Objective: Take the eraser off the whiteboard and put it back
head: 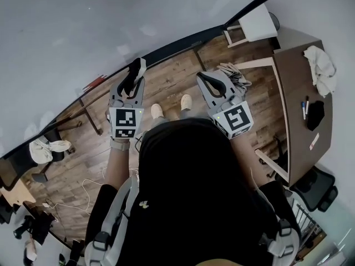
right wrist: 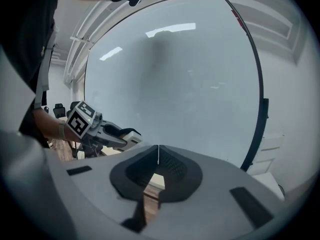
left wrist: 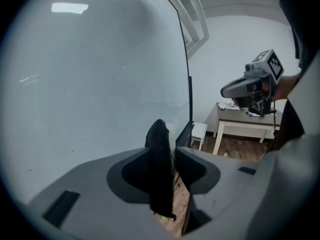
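So the whiteboard [head: 83, 26] fills the view ahead, and the left gripper [left wrist: 167, 156] is pinching the eraser [left wrist: 159, 184] near the whiteboard's bottom edge, not touching it as far as I can tell. The right gripper [right wrist: 158, 151] is nearby too, jaws pressed together on nothing. I'd say the taking-off part is done and sticking it back on is what's left.

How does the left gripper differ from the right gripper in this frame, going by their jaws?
The left gripper is clamped on the black eraser, which keeps its jaws apart; the right gripper has its jaws touching at the tips with nothing between them. The eraser juts past the left gripper's tips; nothing projects from the right gripper. Both point toward the whiteboard.
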`<state>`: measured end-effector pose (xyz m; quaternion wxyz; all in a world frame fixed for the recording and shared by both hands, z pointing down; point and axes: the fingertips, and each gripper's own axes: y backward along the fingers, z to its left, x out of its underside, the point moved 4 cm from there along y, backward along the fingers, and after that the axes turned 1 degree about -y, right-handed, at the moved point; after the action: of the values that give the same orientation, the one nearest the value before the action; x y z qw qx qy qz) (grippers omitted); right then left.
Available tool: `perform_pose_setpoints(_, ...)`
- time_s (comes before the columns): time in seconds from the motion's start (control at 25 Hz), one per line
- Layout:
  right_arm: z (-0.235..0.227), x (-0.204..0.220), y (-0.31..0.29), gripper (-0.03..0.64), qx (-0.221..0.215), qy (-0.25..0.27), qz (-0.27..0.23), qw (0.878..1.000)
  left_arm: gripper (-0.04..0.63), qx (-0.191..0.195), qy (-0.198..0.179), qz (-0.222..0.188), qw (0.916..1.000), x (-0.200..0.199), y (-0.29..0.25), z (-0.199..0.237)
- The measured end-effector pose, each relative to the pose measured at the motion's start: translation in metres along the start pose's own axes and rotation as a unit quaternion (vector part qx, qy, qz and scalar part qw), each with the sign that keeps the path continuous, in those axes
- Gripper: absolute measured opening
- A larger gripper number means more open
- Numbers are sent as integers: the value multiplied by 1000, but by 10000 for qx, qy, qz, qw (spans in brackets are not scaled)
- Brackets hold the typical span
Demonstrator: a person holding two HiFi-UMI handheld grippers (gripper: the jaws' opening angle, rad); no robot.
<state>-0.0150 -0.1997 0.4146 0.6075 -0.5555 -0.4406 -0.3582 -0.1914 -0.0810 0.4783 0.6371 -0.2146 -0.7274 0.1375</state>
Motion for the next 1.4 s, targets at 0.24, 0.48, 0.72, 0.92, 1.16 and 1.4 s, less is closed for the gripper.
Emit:
perform_pose_setpoints(0.24,-8,13,17,15,402,-169,97,9990,156,164,-379,351,9985,16,-27,-4)
perform_pose_setpoints(0.48,-18,26,30,15,770,-352,185,9962,156,378,-675,530,9956,27,-57,-9)
perform_pose_setpoints(0.72,-26,32,40,15,1049,-469,313,9929,158,495,-1054,774,9902,36,-84,-14)
perform_pose_setpoints(0.92,-28,37,46,15,1230,-583,395,9899,160,517,-1403,961,9841,42,-99,-14)
perform_pose_setpoints(1.16,-34,43,50,15,1367,-687,454,9872,166,520,-1713,1226,9762,52,-116,-19)
perform_pose_setpoints(1.4,-35,45,52,15,1440,-745,478,9856,170,524,-1978,1375,9691,58,-127,-25)
